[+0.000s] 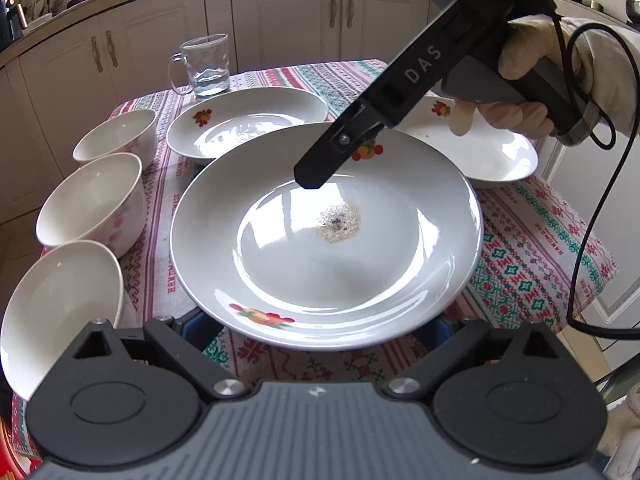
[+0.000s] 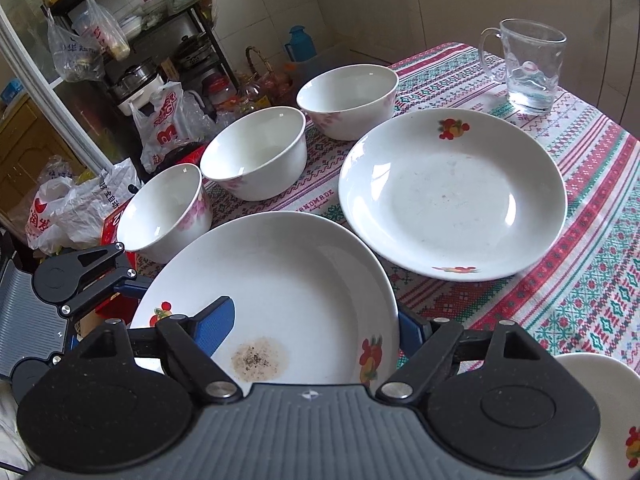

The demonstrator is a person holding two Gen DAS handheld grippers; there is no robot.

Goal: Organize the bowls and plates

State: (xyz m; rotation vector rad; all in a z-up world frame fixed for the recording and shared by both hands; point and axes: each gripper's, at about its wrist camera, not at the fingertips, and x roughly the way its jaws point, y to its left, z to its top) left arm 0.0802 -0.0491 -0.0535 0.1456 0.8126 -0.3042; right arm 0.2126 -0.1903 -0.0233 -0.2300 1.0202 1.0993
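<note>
A table (image 1: 532, 240) with a cloth stands in front of the cupboards (image 1: 280, 12). Three bowls sit in a row along its left side: the near bowl (image 1: 60, 304), the middle bowl (image 1: 94, 204) behind it, and the far bowl (image 1: 116, 134) behind that. The near plate (image 1: 320, 272) is to the right of the bowls. Behind it lies a second plate (image 1: 248, 124), and a third plate (image 1: 492, 152) lies to the right. A mug (image 1: 206, 66) stands behind the second plate, near the far edge.
</note>
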